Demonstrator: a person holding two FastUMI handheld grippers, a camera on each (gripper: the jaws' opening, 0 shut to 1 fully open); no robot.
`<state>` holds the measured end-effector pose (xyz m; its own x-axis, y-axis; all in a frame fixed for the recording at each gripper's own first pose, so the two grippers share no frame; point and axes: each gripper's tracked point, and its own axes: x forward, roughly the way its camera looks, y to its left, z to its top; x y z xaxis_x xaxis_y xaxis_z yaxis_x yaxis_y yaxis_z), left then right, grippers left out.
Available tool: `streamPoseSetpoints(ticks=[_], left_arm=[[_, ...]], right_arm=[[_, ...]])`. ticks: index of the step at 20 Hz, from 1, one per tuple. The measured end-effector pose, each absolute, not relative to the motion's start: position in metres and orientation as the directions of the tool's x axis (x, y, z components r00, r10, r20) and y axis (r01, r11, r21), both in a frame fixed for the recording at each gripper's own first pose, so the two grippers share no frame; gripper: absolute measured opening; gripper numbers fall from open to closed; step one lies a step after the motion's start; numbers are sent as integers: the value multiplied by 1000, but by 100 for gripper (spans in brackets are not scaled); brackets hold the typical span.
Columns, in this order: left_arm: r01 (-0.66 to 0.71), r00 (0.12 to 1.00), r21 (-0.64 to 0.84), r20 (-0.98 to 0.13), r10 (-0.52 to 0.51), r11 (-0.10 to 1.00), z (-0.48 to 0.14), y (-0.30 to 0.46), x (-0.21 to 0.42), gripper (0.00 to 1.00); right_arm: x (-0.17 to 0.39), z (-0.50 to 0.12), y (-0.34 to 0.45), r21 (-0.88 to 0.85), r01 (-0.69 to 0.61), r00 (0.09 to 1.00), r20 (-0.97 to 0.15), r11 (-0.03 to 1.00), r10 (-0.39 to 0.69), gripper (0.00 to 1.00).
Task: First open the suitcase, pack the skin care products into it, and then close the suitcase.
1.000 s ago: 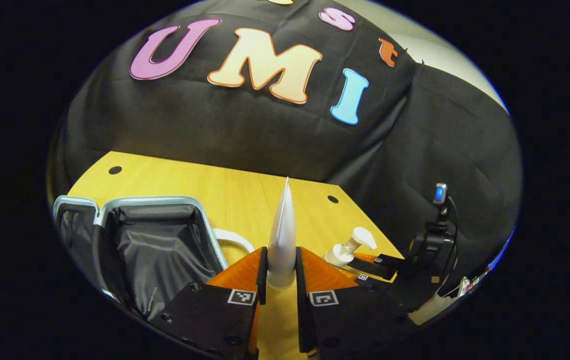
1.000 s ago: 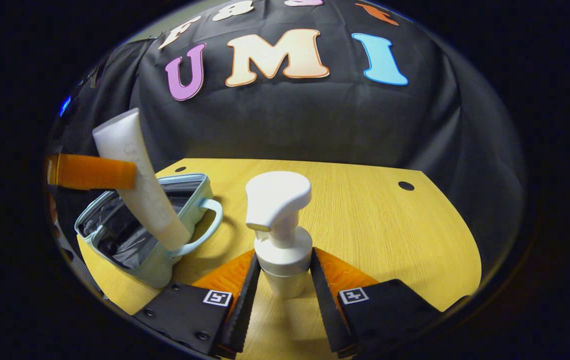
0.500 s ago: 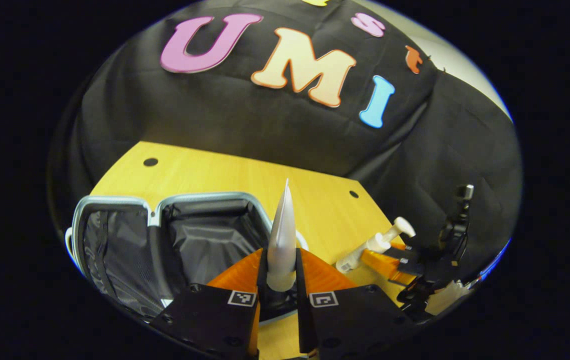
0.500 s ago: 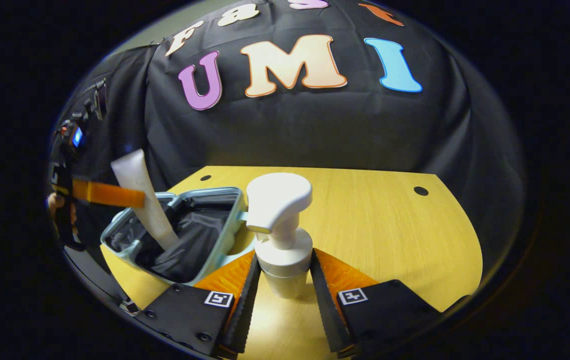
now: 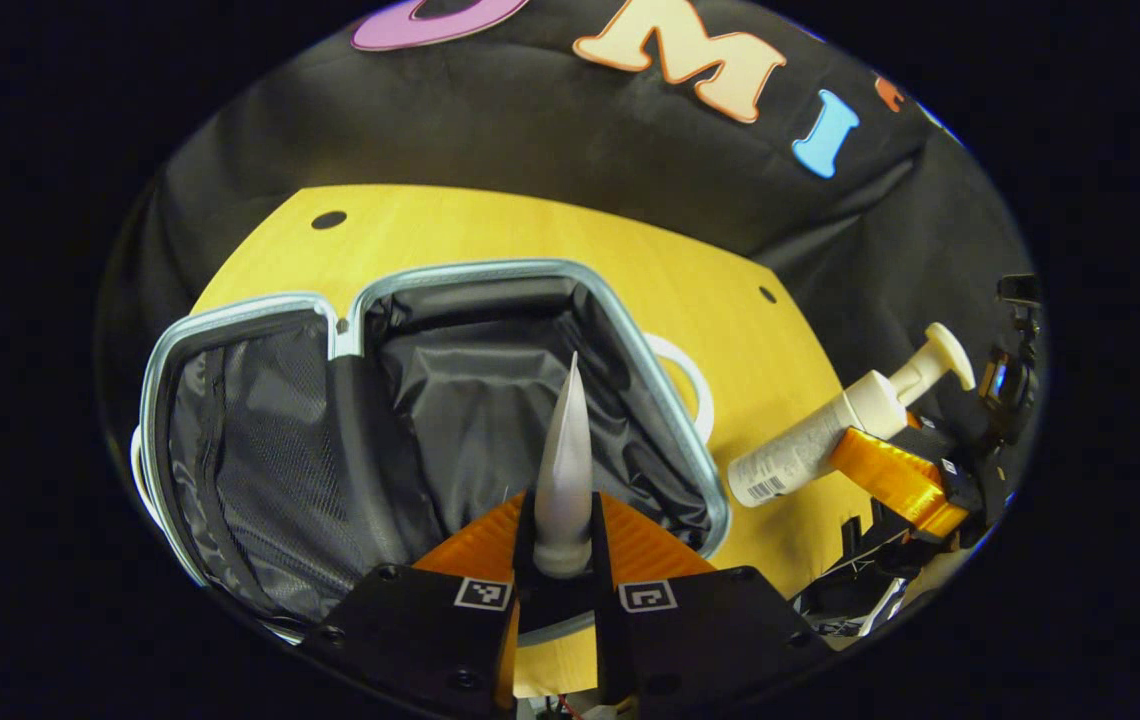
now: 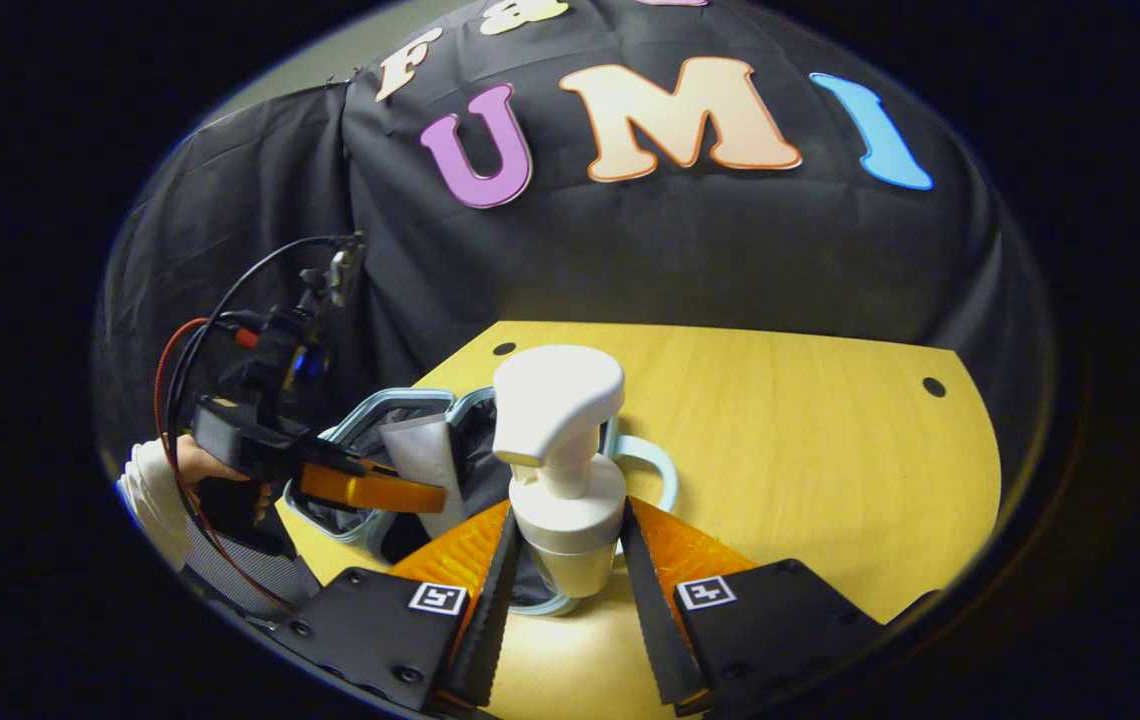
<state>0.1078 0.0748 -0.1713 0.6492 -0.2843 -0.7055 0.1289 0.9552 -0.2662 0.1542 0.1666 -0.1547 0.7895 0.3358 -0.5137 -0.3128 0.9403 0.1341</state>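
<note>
suitcase [image 5: 430,400] lying open on the yellow wooden surface [image 5: 490,225], both dark-lined halves facing up, pale blue rim all round, a white handle [image 5: 685,375] on its right side. left hand-held gripper [image 5: 562,540] clamped on a white tube [image 5: 564,460], both fingers pressed against the tube's lower end, tube pointing forward with its flat crimped tip over the right half of the case. in the right gripper view, same tube [image 6: 425,465] seen dipping into the suitcase [image 6: 400,420], held by the left hand-held gripper [image 6: 375,492], with a hand [image 6: 195,465] in a white sleeve [image 6: 150,500] behind it and cables running up from the rig. right hand-held gripper [image 6: 562,570] closed around a white pump bottle [image 6: 558,460], fingers gripping the body below the collar, pump head upright, held just above the near right corner of the case. in the left gripper view, pump bottle [image 5: 845,420] tilted, off the surface, just right of the case's rim, held by the right hand-held gripper [image 5: 885,475].
</note>
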Motion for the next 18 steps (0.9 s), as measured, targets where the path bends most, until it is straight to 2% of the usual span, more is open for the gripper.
streamPoseSetpoints(ticks=[5,6,8,10,11,14,15,17,18], left_arm=[[67,672,-291,-694,-259,954,-172,90,132,26],[58,682,-288,-688,-248,956,-164,98,129,29],[36,724,-299,-650,-231,954,-148,106,130,54],[24,765,-305,-607,-214,952,-135,119,126,75],[12,792,-307,-578,-196,952,-124,128,119,79],[-34,870,-335,-473,-137,942,-88,159,98,83],[-68,901,-336,-426,-86,940,-71,175,87,87],[-115,940,-310,-341,3,944,-41,212,64,89],[-144,947,-275,-316,52,951,-32,232,51,90]], right_arm=[[163,-183,200,144,-356,717,-592,923,369,62],[166,-189,204,151,-358,702,-607,921,372,62],[171,-200,209,146,-358,684,-632,922,365,62],[178,-212,215,141,-360,664,-656,922,359,62],[181,-219,218,139,-363,655,-665,921,359,62],[190,-234,224,135,-359,637,-688,924,348,60],[193,-236,227,140,-359,639,-684,923,352,62],[199,-239,228,129,-354,647,-682,926,342,60],[201,-240,227,120,-354,650,-681,927,336,64]])
